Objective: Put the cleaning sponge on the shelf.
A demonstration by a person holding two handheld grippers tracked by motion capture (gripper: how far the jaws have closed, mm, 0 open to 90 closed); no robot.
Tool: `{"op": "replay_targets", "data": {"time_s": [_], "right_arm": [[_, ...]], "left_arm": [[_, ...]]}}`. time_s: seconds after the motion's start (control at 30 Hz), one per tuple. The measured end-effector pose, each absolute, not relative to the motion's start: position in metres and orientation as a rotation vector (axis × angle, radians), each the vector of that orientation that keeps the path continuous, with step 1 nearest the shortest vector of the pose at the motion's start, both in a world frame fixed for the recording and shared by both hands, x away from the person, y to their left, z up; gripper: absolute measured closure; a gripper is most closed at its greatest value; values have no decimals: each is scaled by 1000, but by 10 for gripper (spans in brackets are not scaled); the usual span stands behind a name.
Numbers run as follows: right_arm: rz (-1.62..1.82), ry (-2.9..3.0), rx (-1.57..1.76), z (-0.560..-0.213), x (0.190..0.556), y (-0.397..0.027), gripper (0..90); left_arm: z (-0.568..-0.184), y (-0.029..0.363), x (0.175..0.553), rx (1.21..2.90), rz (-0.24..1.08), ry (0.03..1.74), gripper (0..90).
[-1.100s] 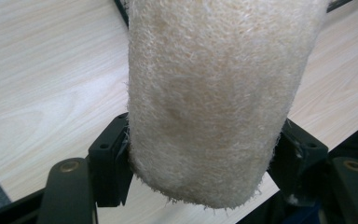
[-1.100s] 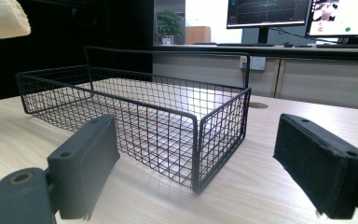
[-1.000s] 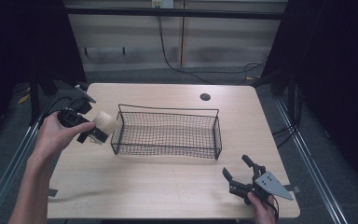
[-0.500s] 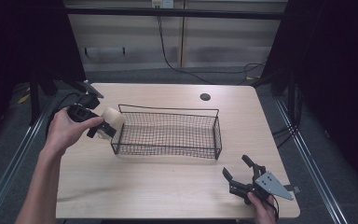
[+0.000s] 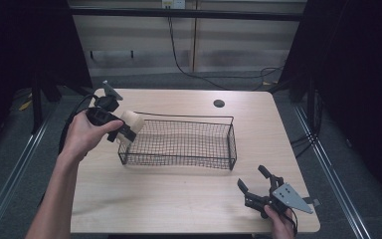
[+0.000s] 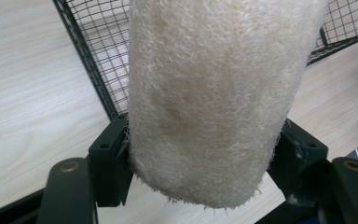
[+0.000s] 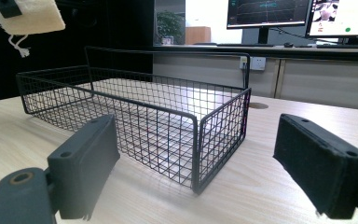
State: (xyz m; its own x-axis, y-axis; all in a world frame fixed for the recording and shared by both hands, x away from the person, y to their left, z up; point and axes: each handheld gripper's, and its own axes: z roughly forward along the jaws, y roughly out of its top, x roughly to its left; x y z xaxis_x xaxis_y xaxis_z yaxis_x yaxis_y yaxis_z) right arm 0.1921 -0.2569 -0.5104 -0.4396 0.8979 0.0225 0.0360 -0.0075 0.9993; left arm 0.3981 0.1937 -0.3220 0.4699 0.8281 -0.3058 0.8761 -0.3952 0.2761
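Above the basket's (image 5: 179,142) left rim, the left gripper (image 5: 124,130) clamps a loofah sponge (image 5: 131,122), seemingly for dropping in; right gripper (image 5: 252,191) rests wide open, empty.

Cream fibrous loofah pad (image 5: 131,122), held in the air just above the left end of an empty black wire basket (image 5: 181,142) on the table.

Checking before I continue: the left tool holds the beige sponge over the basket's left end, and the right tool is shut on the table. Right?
Not quite. The right tool is open, jaws wide apart in the right gripper view. The left tool does grip the beige sponge at the basket's left end.
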Motion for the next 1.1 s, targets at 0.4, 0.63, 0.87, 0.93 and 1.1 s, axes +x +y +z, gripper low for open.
{"op": "replay_targets", "data": {"time_s": [0.4, 0.63, 0.87, 0.93, 1.1], "right_arm": [[1533, 1556, 995, -510, 192, -257, 130], [1534, 1557, 994, -510, 192, -257, 131], [1534, 1558, 994, -510, 192, -257, 130], [1535, 1557, 995, -510, 192, -257, 130], [1536, 1558, 993, -510, 192, -257, 131]], "left_arm": [[-324, 170, 407, 2306, -153, 1477, 318], [-333, 159, 412, 2267, -155, 1511, 317], [-342, 151, 417, 2266, -159, 1540, 317], [-344, 149, 418, 2256, -152, 1556, 317], [-349, 146, 422, 2248, -152, 1586, 317]]}}
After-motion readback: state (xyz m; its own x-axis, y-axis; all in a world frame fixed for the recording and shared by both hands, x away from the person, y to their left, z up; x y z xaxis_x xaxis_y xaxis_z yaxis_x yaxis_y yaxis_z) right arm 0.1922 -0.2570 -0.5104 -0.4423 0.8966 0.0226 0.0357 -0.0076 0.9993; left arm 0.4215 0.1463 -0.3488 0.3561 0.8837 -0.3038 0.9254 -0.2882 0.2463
